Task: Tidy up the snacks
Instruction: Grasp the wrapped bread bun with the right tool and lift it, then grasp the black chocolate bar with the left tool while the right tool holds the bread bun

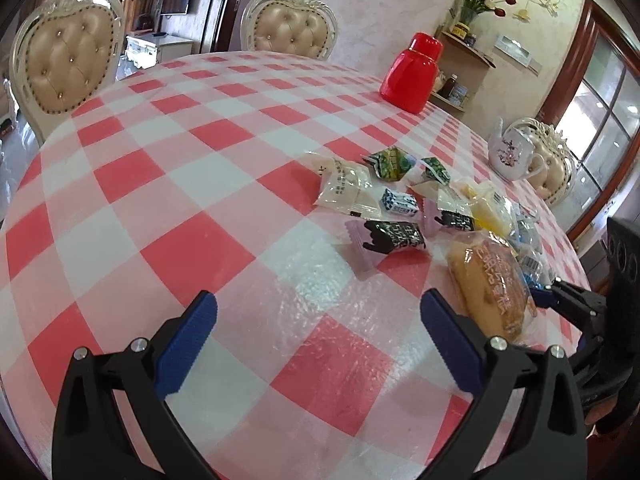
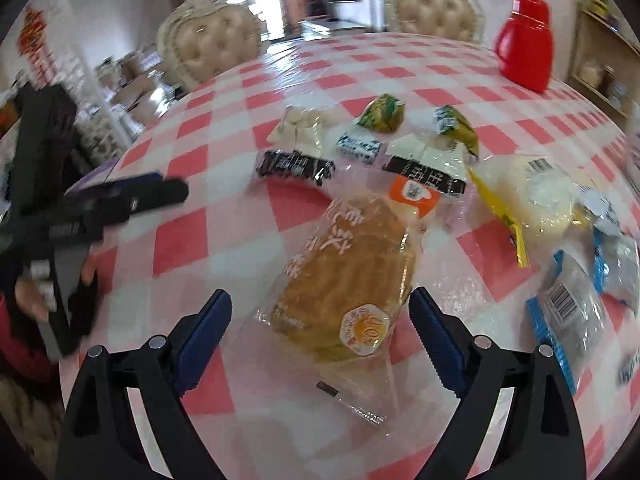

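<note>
A brown bread in clear wrapping (image 2: 352, 280) lies on the checked table, and my right gripper (image 2: 320, 332) stands open around its near end without closing on it. The same bread (image 1: 488, 284) shows at the right of the left wrist view. My left gripper (image 1: 318, 332) is open over bare cloth, left of the bread. Beyond lie scattered small snacks: black-labelled packets (image 2: 296, 168), green packets (image 2: 384, 114), a white bun with yellow wrapper (image 2: 536, 196), blue-edged packs (image 2: 568, 308). The other gripper (image 2: 132, 196) appears at the left, held by a hand.
A red plastic jar (image 1: 412, 72) stands at the table's far side. A white teapot (image 1: 512, 152) sits near the right edge. Padded cream chairs (image 1: 68, 64) ring the round table (image 1: 160, 200). The cloth's left half is bare.
</note>
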The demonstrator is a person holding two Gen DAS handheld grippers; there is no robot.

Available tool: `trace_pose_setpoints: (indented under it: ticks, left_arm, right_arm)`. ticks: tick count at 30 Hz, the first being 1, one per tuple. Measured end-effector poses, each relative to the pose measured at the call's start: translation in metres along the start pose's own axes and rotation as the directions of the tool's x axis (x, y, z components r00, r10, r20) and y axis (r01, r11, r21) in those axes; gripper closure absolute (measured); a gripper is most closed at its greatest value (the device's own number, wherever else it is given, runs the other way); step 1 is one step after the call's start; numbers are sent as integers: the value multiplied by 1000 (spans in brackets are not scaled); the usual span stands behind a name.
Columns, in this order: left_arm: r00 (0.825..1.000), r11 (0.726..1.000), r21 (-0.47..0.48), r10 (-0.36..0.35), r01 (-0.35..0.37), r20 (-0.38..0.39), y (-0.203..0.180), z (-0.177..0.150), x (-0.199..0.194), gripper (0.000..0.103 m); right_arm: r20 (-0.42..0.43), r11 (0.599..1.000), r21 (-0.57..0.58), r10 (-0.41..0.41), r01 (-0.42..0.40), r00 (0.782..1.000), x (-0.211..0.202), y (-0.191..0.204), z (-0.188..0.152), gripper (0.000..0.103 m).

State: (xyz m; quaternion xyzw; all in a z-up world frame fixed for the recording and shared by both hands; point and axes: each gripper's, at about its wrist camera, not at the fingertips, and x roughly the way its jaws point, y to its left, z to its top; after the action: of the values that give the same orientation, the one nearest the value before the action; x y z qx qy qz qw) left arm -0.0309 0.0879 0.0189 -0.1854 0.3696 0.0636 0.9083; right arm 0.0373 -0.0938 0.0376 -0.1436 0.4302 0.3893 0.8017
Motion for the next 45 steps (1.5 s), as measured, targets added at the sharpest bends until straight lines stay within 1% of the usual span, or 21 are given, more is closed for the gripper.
trace_pose_setpoints:
  ticks: [4, 7, 10, 12, 15, 17, 20, 23, 24, 25, 27, 28, 30, 31, 32, 33, 34, 39, 41, 42, 45]
  left_arm:
    - [1000, 1000, -24, 4, -5, -13, 4, 1, 2, 1]
    - [999, 1000, -15, -1, 0, -47, 3, 2, 8, 1]
    - [996, 999, 44, -2, 6, -84, -5, 3, 12, 1]
    - [996, 988, 155, 17, -3, -85, -19, 4, 14, 1]
    - [992, 926, 373, 103, -67, -76, -50, 14, 24, 1]
    - [994, 883, 469, 69, -19, -89, -68, 28, 35, 1]
    - [991, 815, 580, 91, -19, -95, -85, 44, 52, 3]
    - [984, 760, 648, 65, 59, -166, -96, 50, 67, 36]
    - [974, 747, 657, 59, 103, -219, -100, 44, 72, 64]
    - [965, 729, 671, 58, 135, -257, -104, 35, 73, 76]
    - [962, 677, 713, 25, 184, -272, -114, 12, 60, 76]
    - [959, 668, 714, 1, 210, -283, -117, 3, 53, 76]
    - [959, 671, 704, -35, 231, -281, -120, -4, 42, 73]
    - [963, 687, 692, -44, 223, -267, -120, -2, 39, 66]
    - [968, 698, 686, -39, 205, -250, -120, -1, 39, 54]
    - [975, 711, 684, -17, 167, -220, -121, 2, 40, 27]
    - [978, 714, 684, -10, 153, -209, -121, 3, 41, 22]
    - [964, 665, 726, 34, 175, -264, -134, -10, 61, 21]
    - [956, 682, 699, -1, 215, -292, -133, -11, 62, 44]
    - [946, 701, 667, -33, 253, -323, -131, -11, 60, 77]
    - [963, 695, 695, 16, 182, -269, -131, -17, 54, 81]
  right_arm:
    - [-42, 988, 91, -124, 128, 991, 27, 2, 17, 21]
    - [-35, 961, 188, -201, 204, 979, 29, -7, 9, 53]
    - [5, 941, 236, -252, 244, 968, 5, -8, -19, 55]
    - [37, 921, 285, -287, 266, 957, -15, -10, -38, 55]
    - [79, 870, 426, -309, 248, 948, -43, -23, -76, 55]
    - [105, 839, 492, -321, 232, 941, -58, -26, -96, 55]
    - [141, 827, 524, -321, 205, 936, -70, -24, -109, 55]
    - [168, 820, 545, -311, 175, 936, -74, -27, -112, 55]
    - [173, 816, 556, -297, 156, 939, -74, -30, -114, 55]
    - [176, 812, 565, -293, 147, 940, -75, -33, -115, 55]
    - [196, 809, 575, -284, 124, 939, -78, -34, -118, 55]
    - [208, 810, 575, -276, 111, 938, -80, -34, -119, 55]
    - [210, 811, 576, -271, 105, 939, -80, -34, -118, 55]
    - [208, 811, 576, -269, 105, 940, -79, -34, -117, 55]
    - [207, 811, 576, -268, 104, 941, -79, -34, -118, 55]
    - [207, 810, 577, -266, 102, 941, -79, -34, -118, 55]
    - [206, 809, 578, -266, 102, 942, -79, -34, -118, 55]
    - [195, 806, 584, -262, 103, 945, -77, -35, -118, 55]
    - [195, 806, 584, -261, 102, 946, -77, -34, -118, 55]
    - [195, 806, 584, -260, 101, 946, -77, -35, -118, 55]
    - [195, 804, 586, -264, 104, 945, -77, -35, -118, 55]
